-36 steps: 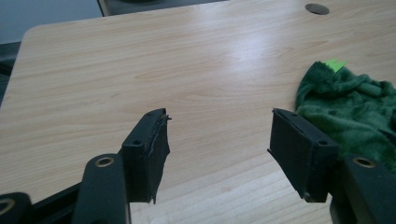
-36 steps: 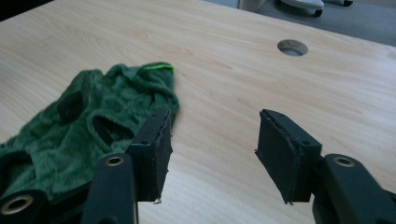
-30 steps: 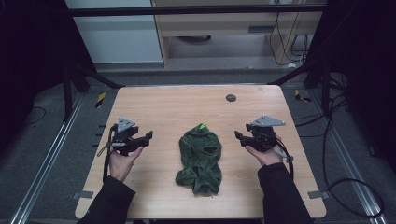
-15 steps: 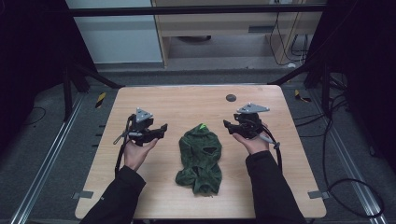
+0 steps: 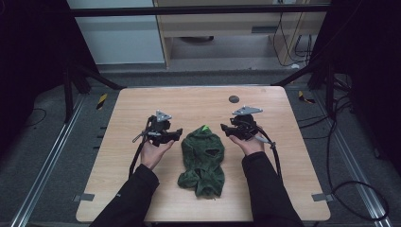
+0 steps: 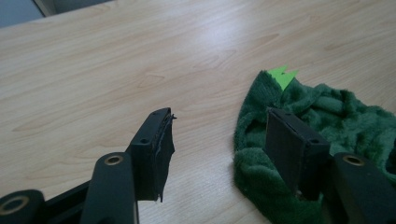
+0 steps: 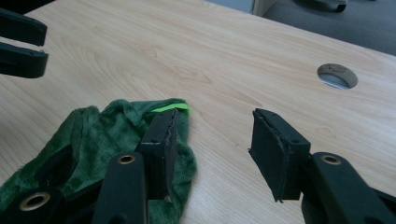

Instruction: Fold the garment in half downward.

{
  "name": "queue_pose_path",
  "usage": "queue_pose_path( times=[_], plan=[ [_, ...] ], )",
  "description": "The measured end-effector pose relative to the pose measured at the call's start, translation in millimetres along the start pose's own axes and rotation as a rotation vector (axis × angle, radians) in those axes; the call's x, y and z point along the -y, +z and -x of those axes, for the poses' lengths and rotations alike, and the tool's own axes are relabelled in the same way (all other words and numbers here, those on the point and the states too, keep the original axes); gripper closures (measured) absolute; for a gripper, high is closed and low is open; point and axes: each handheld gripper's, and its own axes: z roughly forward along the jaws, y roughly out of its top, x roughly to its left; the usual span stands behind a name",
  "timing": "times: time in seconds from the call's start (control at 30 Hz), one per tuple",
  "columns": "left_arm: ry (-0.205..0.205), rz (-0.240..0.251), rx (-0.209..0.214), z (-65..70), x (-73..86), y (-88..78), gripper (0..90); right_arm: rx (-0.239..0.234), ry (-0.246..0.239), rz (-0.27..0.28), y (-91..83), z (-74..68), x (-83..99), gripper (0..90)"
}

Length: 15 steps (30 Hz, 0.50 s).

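We take the green fleece garment (image 5: 202, 158) as our landmark: it lies crumpled on the wooden tabletop (image 5: 142, 99), roughly in the middle, with a bright green tag (image 5: 205, 127) at its far end.

Our left gripper (image 5: 178, 134) sits just beside the far left edge of the garment, held in our left hand (image 5: 152, 150). Its 2 jaws stand apart and have just been closing a little. In the left gripper view (image 6: 217, 140) 1 jaw is over bare wood and the other is over the garment's (image 6: 322, 126) edge, near the bright green tag (image 6: 283, 76); we cannot tell whether that jaw touches the fleece, and nothing is pinched.

Our right gripper (image 5: 224, 130) sits just beside the far right edge of the garment, held in our right hand (image 5: 249, 143). Its 2 jaws are also apart and have just been closing. In the right gripper view (image 7: 212, 140) 1 jaw lies over the garment's (image 7: 93, 135) corner by the tag (image 7: 172, 108), the other is over bare wood, and only tabletop lies in the gap.

Beyond the garment, toward the far edge of the tabletop, is a round cable hole (image 5: 233, 99), seen too in the right gripper view (image 7: 337, 76).
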Motion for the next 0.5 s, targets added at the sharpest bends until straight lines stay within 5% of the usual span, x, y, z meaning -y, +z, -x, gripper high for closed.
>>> queue_pose_path(
  times=[0.5],
  plan=[
    [0.011,-0.073,0.025,8.0,10.2,27.3,46.2,-0.026,-0.010,-0.071,26.4,-11.7,17.6,53.0]
  ],
)
